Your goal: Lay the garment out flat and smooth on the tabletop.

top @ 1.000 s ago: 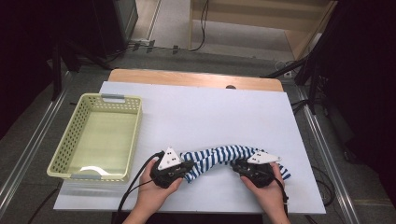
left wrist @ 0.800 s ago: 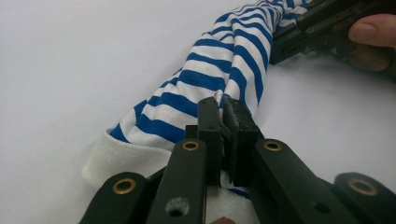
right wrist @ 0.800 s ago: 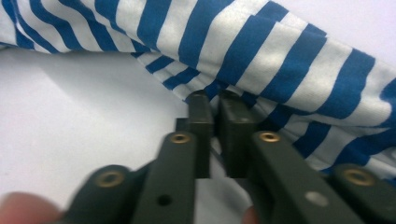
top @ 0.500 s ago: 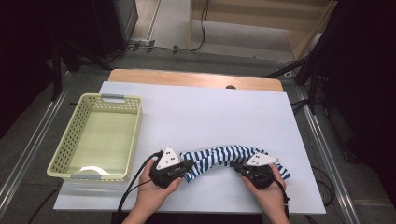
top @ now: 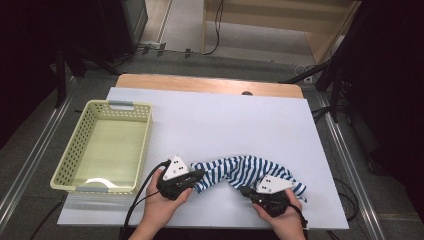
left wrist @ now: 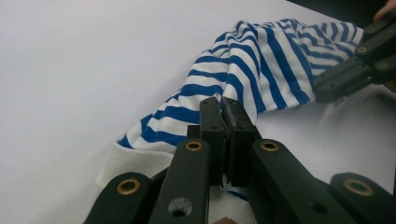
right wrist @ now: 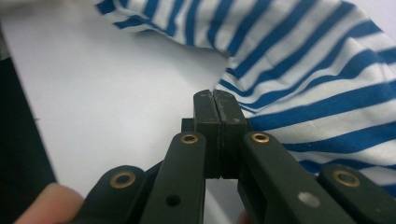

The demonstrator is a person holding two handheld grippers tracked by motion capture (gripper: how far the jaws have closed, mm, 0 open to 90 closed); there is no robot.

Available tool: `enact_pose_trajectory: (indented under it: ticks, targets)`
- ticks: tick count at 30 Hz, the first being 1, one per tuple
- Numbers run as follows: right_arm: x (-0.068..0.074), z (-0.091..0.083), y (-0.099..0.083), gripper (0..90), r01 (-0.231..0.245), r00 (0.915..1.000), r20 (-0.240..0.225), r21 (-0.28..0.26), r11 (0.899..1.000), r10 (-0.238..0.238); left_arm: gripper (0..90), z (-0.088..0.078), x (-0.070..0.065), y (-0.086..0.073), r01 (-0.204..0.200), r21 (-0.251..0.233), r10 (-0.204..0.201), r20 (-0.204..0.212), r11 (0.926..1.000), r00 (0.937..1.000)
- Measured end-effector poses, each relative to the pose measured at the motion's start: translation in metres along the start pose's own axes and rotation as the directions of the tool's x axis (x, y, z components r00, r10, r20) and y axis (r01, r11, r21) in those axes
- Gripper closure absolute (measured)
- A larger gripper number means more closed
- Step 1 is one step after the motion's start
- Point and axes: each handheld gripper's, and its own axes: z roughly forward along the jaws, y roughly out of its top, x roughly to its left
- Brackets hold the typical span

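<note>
A blue-and-white striped cloth [top: 245, 172] lies bunched along the near part of the white table top [top: 225, 120]. My left gripper [top: 200, 176] is at the cloth's left end, its jaws shut on the fabric. In the left gripper view the left gripper [left wrist: 222, 106] pinches the cloth [left wrist: 261, 60], and white hem bunches under the jaws. My right gripper [top: 245, 191] is at the cloth's right part, low over the table. In the right gripper view the right gripper [right wrist: 215, 98] is shut, with an edge of the cloth [right wrist: 317, 60] drawn in at its tips.
A pale yellow-green mesh basket [top: 107, 107] stands at the left of the table, with nothing in it. Along the back runs the table's wooden edge [top: 210, 84]. Dark floor and cables lie beyond it. The right gripper [left wrist: 343, 77] also appears at the right of the left gripper view.
My right gripper has shifted a little toward the near edge of the table, and the cloth's right part has moved with it. The left gripper has stayed put.
</note>
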Motion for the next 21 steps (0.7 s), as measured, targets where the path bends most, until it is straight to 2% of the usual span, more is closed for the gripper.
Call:
enact_pose_trajectory:
  ticks: [5, 8, 9, 11, 13, 15, 18, 21]
  targets:
    - [0.012, 0.002, 0.005, 87.8, 0.051, 0.9971, -0.056, -0.006, 0.999, -0.051, 88.9, -0.004, 0.002, 0.002, 0.01, -0.015, -0.01, -0.003, 0.9998, 0.9999]
    - [0.019, 0.003, 0.006, 87.8, 0.096, 0.9862, -0.132, -0.028, 0.995, -0.099, 89.0, -0.007, 0.004, 0.003, 0.016, -0.027, -0.016, 0.0, 0.9995, 0.9999]
    - [0.022, 0.004, 0.005, 87.7, 0.114, 0.9829, -0.144, -0.019, 0.993, -0.115, 89.0, -0.008, 0.004, 0.004, 0.017, -0.027, -0.017, -0.002, 0.9995, 0.9999]
    - [0.026, 0.008, 0.005, 87.3, 0.127, 0.9817, -0.142, -0.004, 0.992, -0.126, 89.0, -0.009, 0.004, 0.004, 0.02, -0.028, -0.02, -0.001, 0.9994, 0.9998]
    - [0.026, 0.011, 0.005, 84.6, 0.095, 0.9867, -0.131, -0.018, 0.995, -0.097, 89.1, -0.008, 0.004, 0.004, 0.02, -0.027, -0.02, -0.001, 0.9994, 0.9998]
    - [0.028, 0.013, 0.007, 75.8, 0.07, 0.9901, -0.119, -0.037, 0.997, -0.074, 89.0, -0.007, 0.004, 0.004, 0.018, -0.026, -0.018, 0.002, 0.9995, 0.9998]
    - [0.035, 0.017, 0.014, 68.6, 0.07, 0.9937, -0.084, -0.06, 0.996, -0.075, 89.0, -0.005, 0.003, 0.004, 0.021, -0.027, -0.021, 0.007, 0.9994, 0.9998]
    - [0.046, 0.028, 0.023, 57.3, 0.086, 0.9962, -0.005, -0.07, 0.994, -0.087, 89.1, -0.005, 0.001, 0.006, 0.02, -0.03, -0.019, 0.011, 0.9994, 0.9998]
